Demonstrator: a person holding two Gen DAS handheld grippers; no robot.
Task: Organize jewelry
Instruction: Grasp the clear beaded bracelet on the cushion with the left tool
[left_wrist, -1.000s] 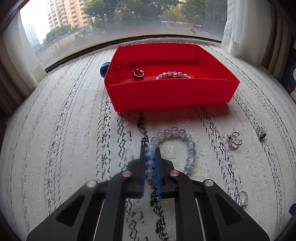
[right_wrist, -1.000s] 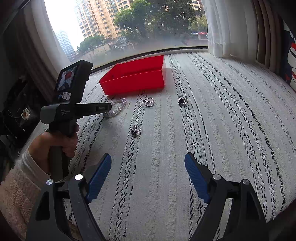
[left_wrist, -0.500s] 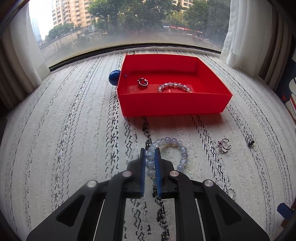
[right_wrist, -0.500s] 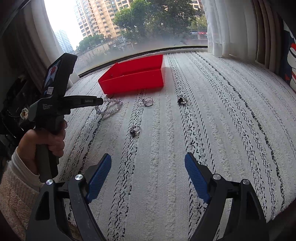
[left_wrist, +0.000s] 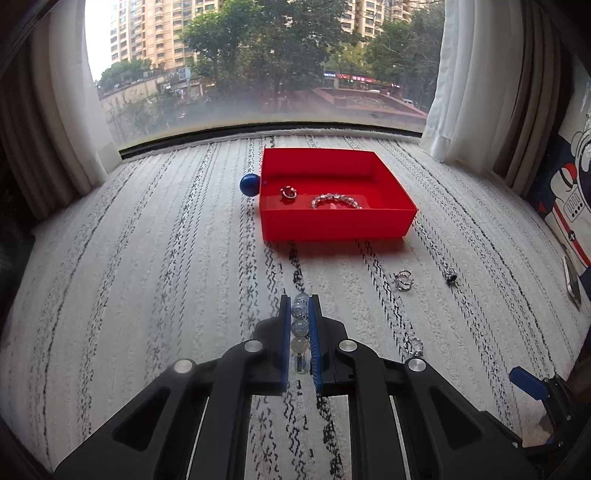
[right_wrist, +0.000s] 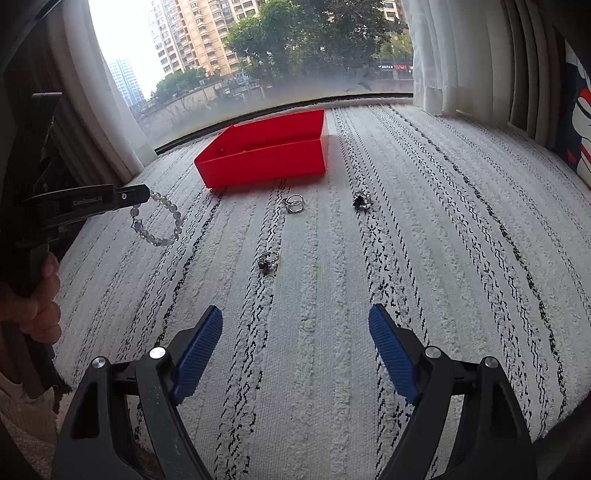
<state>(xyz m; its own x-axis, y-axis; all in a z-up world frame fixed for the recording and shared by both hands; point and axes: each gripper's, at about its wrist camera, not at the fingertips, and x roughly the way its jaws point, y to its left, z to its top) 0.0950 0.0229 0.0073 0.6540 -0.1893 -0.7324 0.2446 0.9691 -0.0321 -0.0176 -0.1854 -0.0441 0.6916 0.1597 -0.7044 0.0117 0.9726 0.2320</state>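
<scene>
Beads hang from the left claw (left_wrist: 300, 325), squeezed tight on the bracelet (right_wrist: 159, 221) — carry it slowly over the red box (left_wrist: 332, 221), then let go — right claw (right_wrist: 295, 350) waits wide open.

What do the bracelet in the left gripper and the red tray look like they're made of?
Bracelet: clear, glossy round beads, glass or crystal by the look, possibly plastic. Red tray: thin, flat, matte walls with sharp corners, probably plastic, maybe folded card.

Home window nook: curtains (left_wrist: 461, 81), plush rug (left_wrist: 147, 277).
</scene>
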